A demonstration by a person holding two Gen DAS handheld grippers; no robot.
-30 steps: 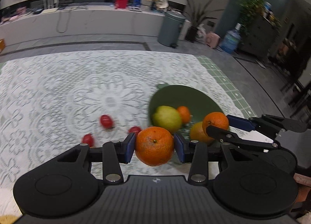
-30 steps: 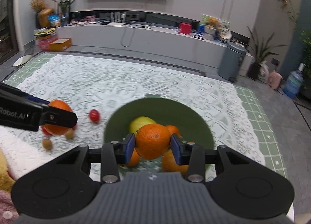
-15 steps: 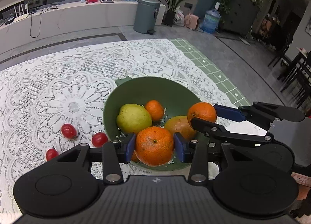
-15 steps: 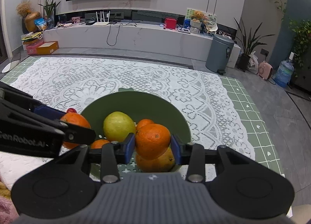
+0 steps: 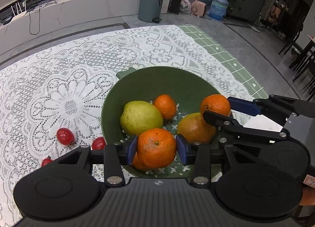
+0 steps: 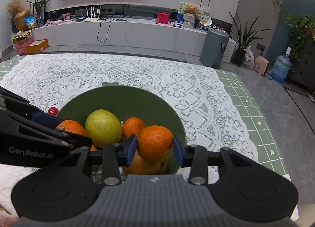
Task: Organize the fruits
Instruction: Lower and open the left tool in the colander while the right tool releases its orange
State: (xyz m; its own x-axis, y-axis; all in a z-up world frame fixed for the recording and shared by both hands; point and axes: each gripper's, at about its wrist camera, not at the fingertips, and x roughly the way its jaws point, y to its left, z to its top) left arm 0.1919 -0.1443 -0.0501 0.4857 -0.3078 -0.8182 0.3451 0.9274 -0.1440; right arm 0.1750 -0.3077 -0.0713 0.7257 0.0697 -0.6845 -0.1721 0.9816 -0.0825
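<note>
A green bowl (image 5: 149, 81) on the lace tablecloth holds a yellow-green pear (image 5: 140, 117), a small orange (image 5: 165, 106), a mango (image 5: 194, 127) and more fruit. My left gripper (image 5: 156, 149) is shut on an orange (image 5: 156, 147) just over the bowl's near rim. My right gripper (image 6: 154, 147) holds another orange (image 6: 154, 142) over the bowl (image 6: 122, 95); a slight gap shows at its right pad. The right gripper's orange also shows in the left wrist view (image 5: 215, 105). The pear (image 6: 103, 128) lies left of it.
Three red cherry tomatoes (image 5: 65, 136) lie on the cloth left of the bowl; one shows in the right wrist view (image 6: 52, 111). The table's right edge (image 5: 246, 81) is close to the bowl. A grey bin (image 6: 214, 47) stands on the floor beyond.
Both grippers have moved with their oranges from beside the bowl to low over it. The right gripper's jaws have widened slightly around its orange.
</note>
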